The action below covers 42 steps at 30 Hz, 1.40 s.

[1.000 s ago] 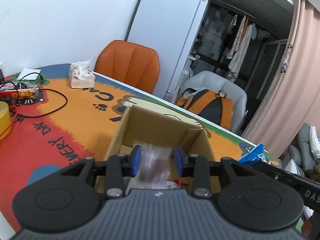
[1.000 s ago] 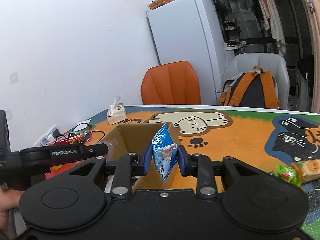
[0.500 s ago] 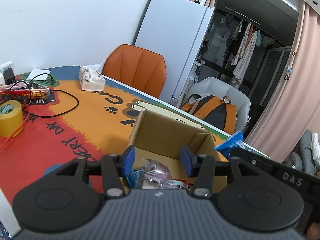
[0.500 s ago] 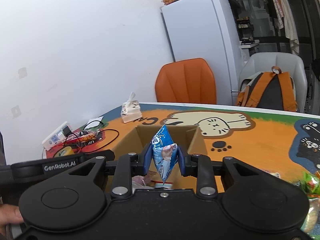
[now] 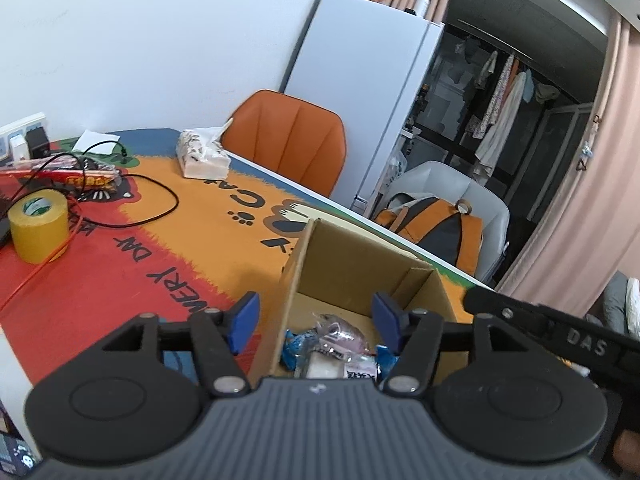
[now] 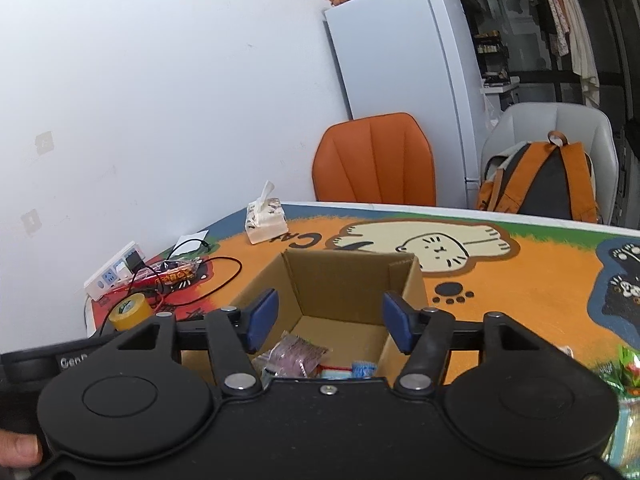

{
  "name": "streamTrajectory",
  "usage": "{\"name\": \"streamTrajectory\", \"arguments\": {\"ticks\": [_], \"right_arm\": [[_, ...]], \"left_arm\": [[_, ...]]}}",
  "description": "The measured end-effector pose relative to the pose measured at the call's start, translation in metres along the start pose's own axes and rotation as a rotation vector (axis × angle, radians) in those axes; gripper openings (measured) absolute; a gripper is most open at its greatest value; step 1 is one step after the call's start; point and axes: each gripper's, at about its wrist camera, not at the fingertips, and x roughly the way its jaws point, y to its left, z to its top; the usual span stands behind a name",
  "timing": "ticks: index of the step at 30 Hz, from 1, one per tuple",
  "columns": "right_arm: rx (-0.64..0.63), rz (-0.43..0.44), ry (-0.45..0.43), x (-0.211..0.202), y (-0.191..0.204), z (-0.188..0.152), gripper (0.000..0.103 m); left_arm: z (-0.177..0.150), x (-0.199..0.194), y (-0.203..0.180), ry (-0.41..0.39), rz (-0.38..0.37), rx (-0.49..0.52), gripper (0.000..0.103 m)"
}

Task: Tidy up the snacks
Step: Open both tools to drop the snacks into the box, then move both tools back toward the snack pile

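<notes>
Both grippers hover over the cardboard box (image 6: 344,280), and the step in hand is the release of snacks into it. Low in the left wrist view, the left gripper (image 5: 316,322) has its jaws opening, nothing between them. Low in the right wrist view, the right gripper (image 6: 330,320) is likewise opening and holds nothing. Just beyond the fingertips, on the box floor, lie a pinkish clear packet (image 6: 298,354) and a blue packet (image 5: 296,346) among other wrappers.

Half a second ago the right gripper was clenched on a blue-and-white packet standing upright; a second ago the left one held the clear packet. Both packets now appear to lie in the box.

Farther right, at the edge of the right wrist view, green-wrapped snacks (image 6: 626,368) wait on the cat-print table mat (image 6: 540,292). The next move probably calls for swinging a gripper, jaws wide, toward them. Tissue pack (image 5: 202,158) and tape roll (image 5: 38,226) sit beyond, untouched.
</notes>
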Motion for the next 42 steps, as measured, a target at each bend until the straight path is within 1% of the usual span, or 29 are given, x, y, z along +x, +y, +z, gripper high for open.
{"name": "streamTrajectory", "arguments": {"ticks": [5,11,15,18,20,24,28,30,35,42], "right_arm": [[0.010,-0.015,-0.003,-0.012,-0.004,-0.003,0.066],[0.001,-0.022,-0.002,-0.026,-0.005,-0.009,0.073],[-0.005,-0.034,-0.005,-0.037,-0.007,-0.012,0.078],[0.001,-0.044,-0.001,-0.044,-0.010,-0.014,0.079],[0.004,-0.049,0.003,-0.049,-0.012,-0.016,0.080],[0.021,-0.054,0.018,-0.057,-0.019,-0.022,0.083],[0.033,-0.068,0.023,-0.065,-0.025,-0.026,0.084],[0.037,-0.073,0.020,-0.070,-0.028,-0.027,0.089],[0.043,-0.094,0.003,-0.085,-0.036,-0.029,0.094],[0.072,-0.121,-0.032,-0.106,-0.054,-0.033,0.103]], "left_arm": [[-0.001,-0.005,0.001,-0.011,0.009,-0.010,0.075],[-0.004,-0.014,-0.006,-0.021,0.004,0.006,0.084],[-0.008,-0.018,-0.013,-0.008,-0.004,0.024,0.086],[-0.012,-0.022,-0.018,0.004,-0.012,0.035,0.088],[-0.015,-0.023,-0.022,0.011,-0.020,0.043,0.091],[-0.021,-0.027,-0.031,0.029,-0.034,0.069,0.092],[-0.026,-0.030,-0.038,0.040,-0.042,0.084,0.093],[-0.028,-0.031,-0.042,0.046,-0.043,0.093,0.094],[-0.034,-0.034,-0.053,0.055,-0.044,0.117,0.097],[-0.041,-0.038,-0.072,0.051,-0.081,0.123,0.098]]}}
